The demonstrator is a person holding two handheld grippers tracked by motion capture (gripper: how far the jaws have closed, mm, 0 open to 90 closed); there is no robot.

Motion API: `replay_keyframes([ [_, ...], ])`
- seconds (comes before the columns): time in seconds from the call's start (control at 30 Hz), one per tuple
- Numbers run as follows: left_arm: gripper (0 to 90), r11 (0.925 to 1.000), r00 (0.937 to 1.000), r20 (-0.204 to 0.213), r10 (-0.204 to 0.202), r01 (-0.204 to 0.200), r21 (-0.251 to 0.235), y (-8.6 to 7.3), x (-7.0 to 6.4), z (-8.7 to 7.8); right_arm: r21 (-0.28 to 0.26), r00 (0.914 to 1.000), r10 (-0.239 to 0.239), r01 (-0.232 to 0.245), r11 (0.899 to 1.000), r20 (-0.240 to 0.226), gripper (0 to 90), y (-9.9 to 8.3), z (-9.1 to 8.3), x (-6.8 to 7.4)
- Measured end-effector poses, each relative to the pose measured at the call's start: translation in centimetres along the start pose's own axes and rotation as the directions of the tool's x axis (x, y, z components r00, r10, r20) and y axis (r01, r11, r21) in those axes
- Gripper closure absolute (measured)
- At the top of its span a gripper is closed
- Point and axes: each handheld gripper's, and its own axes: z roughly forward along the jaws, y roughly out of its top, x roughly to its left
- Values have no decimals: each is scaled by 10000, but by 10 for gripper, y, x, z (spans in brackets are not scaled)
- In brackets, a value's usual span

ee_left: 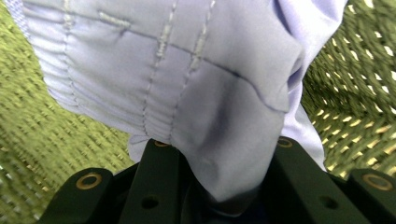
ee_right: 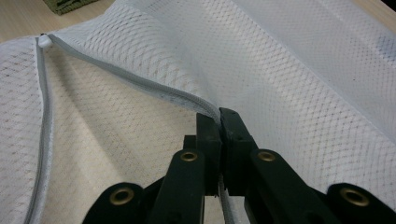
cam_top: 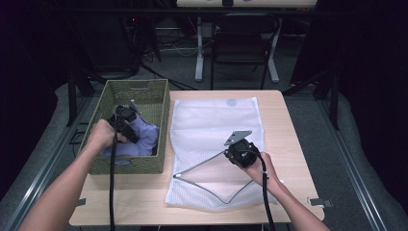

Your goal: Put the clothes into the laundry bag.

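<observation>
On the wooden table (cam_top: 144, 202) lie a big white mesh laundry bag (cam_top: 211, 130) on the right and a green woven basket (cam_top: 159, 103) just beside it on the left. The bag is flat, with its grey zipper (cam_top: 202, 163) undone at the near end. Inside the basket sits a pale purple garment (cam_top: 144, 137) — soft and bunched up.

The left gripper (ee_left: 229, 198) is down in the basket, its jaws pinched shut on a fold of the purple cloth. The right gripper (ee_right: 219, 119) is clamped tight on the bag's zipper edge, lifting it a little.

To do this well, I think the right side should pull the edge up high so the mouth opens wide — then the left can carry the garment over without letting it snag on the basket wall.
</observation>
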Motion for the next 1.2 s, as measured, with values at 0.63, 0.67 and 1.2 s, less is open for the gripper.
replay_keyframes([
  [0.63, 752, 9999, 9984, -548, 121, -123, -23, 8, 7, -56, 56, 10000, 65, -65, 10000, -19, 876, -1, 2, -1],
  [0.67, 752, 9999, 9982, -591, 115, -118, -43, 8, 7, -59, 61, 10000, 60, -60, 10000, -14, 875, -1, 2, -1],
  [1.2, 753, 9987, 9969, -673, 404, -423, -270, 16, 2, -95, 65, 10000, 88, -88, 9999, -34, 876, -2, 3, 0],
])
